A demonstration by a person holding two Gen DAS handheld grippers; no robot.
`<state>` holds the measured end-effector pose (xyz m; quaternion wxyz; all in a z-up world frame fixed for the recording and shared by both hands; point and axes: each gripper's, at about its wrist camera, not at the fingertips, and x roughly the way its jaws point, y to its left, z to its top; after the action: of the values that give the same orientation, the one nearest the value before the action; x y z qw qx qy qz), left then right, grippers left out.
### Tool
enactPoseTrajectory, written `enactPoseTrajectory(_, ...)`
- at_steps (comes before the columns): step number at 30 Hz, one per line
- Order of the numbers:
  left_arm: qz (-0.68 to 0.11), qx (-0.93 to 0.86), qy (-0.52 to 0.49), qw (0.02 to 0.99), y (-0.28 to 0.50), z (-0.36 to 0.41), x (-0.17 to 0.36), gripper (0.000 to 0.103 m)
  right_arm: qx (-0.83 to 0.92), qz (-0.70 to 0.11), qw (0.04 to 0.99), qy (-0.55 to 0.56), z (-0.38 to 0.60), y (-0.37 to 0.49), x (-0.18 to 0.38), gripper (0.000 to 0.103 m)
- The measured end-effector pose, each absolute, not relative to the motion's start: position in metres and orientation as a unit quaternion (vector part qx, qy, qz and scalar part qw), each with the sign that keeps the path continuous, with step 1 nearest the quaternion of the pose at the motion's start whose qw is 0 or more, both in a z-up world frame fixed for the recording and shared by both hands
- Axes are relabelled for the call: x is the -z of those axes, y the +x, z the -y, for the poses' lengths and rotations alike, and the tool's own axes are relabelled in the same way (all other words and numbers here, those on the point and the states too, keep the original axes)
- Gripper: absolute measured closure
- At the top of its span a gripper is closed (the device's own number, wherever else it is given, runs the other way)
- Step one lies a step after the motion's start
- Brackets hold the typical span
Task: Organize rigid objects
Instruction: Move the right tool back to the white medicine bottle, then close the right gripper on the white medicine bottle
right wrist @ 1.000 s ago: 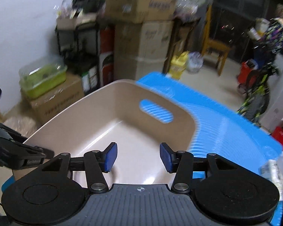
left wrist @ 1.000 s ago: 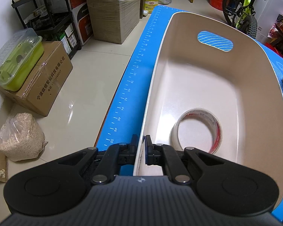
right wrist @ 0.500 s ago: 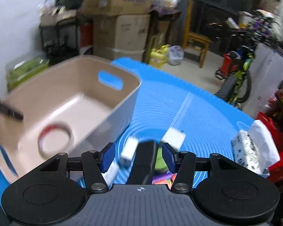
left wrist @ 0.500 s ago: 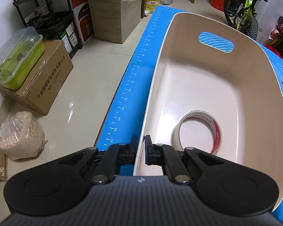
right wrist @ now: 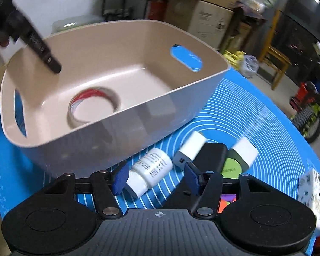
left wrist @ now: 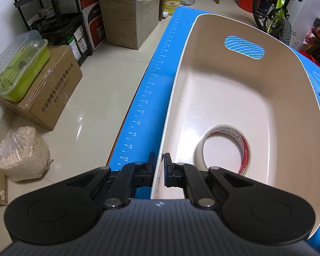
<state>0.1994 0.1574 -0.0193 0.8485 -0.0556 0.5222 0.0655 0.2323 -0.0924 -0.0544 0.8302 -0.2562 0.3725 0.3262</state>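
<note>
The left gripper point(left wrist: 159, 166) is clamped on the beige bin's point(left wrist: 241, 98) near rim, tape roll point(left wrist: 224, 149) at two o'clock — the right gripper point(right wrist: 155, 177), jaws just widening, straddles an ungripped white bottle point(right wrist: 148, 173) at twelve o'clock.
</note>
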Motion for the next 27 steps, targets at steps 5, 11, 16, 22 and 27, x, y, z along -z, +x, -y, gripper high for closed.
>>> enactPoseTrajectory(5, -0.522, -0.066, -0.054, 0.849, 0.199, -0.157, 0.020, 0.094, -0.367, -0.371, 0.799, -0.299, 0.085, 0.238, 0.063, 0.027)
enactPoseTrajectory(11, -0.523, -0.064, -0.055, 0.848, 0.200, -0.156, 0.020, 0.094, -0.408, -0.362, 0.760, -0.353, 0.075, 0.245, 0.075, 0.023)
enactPoseTrajectory(16, -0.522, -0.064, -0.053, 0.849, 0.200, -0.155, 0.020, 0.094, -0.428, -0.353, 0.741, -0.378, 0.072, 0.249, 0.084, 0.022)
enactPoseTrajectory(22, -0.522, -0.065, -0.052, 0.849, 0.199, -0.155, 0.020, 0.094, -0.445, -0.346, 0.741, -0.365, 0.074, 0.257, 0.084, 0.023)
enactPoseTrajectory(27, -0.522, -0.065, -0.051, 0.849, 0.199, -0.155, 0.019, 0.094, -0.455, -0.359, 0.745, -0.332, 0.080, 0.258, 0.084, 0.035)
